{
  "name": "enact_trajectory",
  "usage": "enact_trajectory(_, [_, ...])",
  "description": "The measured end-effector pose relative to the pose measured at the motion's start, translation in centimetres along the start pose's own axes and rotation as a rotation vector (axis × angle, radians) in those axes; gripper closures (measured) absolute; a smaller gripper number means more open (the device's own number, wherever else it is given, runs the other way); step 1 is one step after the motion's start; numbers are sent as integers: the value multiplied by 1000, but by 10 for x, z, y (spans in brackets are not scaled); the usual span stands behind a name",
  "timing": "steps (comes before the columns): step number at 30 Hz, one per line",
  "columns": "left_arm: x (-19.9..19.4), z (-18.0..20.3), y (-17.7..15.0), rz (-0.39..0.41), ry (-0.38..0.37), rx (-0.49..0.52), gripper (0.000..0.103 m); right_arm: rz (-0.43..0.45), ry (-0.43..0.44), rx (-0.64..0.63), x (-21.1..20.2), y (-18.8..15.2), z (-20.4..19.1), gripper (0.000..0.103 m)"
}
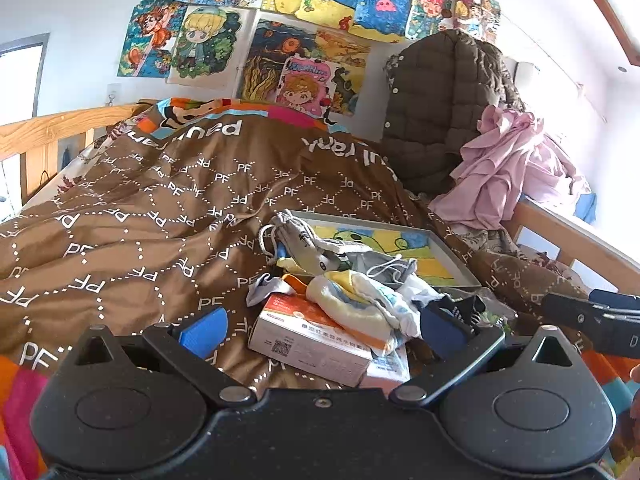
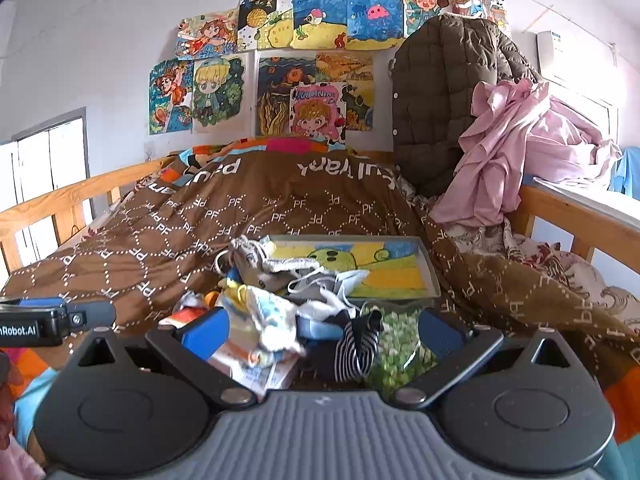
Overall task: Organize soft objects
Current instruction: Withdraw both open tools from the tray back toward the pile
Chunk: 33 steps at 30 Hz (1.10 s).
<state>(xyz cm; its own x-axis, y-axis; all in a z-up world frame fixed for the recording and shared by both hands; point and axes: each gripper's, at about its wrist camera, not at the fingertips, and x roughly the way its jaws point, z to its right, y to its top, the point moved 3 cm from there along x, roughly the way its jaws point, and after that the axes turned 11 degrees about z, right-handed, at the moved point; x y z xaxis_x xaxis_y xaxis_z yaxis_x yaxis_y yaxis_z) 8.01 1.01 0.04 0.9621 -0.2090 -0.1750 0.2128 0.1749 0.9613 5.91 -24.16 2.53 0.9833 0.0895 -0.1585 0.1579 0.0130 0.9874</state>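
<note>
While both tools hang above the foot of the bed, neither grips anything: the left gripper (image 1: 322,328) has its blue pads wide apart, and so does the right gripper (image 2: 322,330).

Straight ahead of the left one, between its fingers, lies a white and orange box (image 1: 308,338) with a QR code and small print too fine to read; a pale yellow cloth (image 1: 352,300) is draped over its far end. Just beyond that sit grey drawstring pouches (image 1: 304,240), spilling over the near rim of a shallow tray (image 1: 456,252) whose floor shows a green and yellow drawing.

From the right gripper, the nearest soft piece is a navy striped sock (image 2: 358,344), lying between the fingers and a little right of centre, its long axis running roughly away from the camera. A bag of green bits (image 2: 400,344) lies just beside it on the right. The right hand looks the nearer one for the sock, the left for the yellow cloth.

All of this rests on a brown quilt (image 1: 140,208) printed with repeated "PF" and larger upside-down lettering I cannot fully read. The left gripper's side, seen in the right view, reads "nRobot.AI". A puffer jacket (image 1: 436,104) and pink fabric (image 1: 500,168) sit at the bed's far right corner.
</note>
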Motion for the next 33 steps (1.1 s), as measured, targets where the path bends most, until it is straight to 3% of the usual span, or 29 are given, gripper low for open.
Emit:
enact_trajectory(15, [-17, 12, -17, -37, -36, 9, 1, -44, 10, 90, -27, -11, 3, 0])
enact_trajectory(33, [-6, 1, -23, -97, 46, -35, 1, -89, 70, 29, -19, -20, -21, 0])
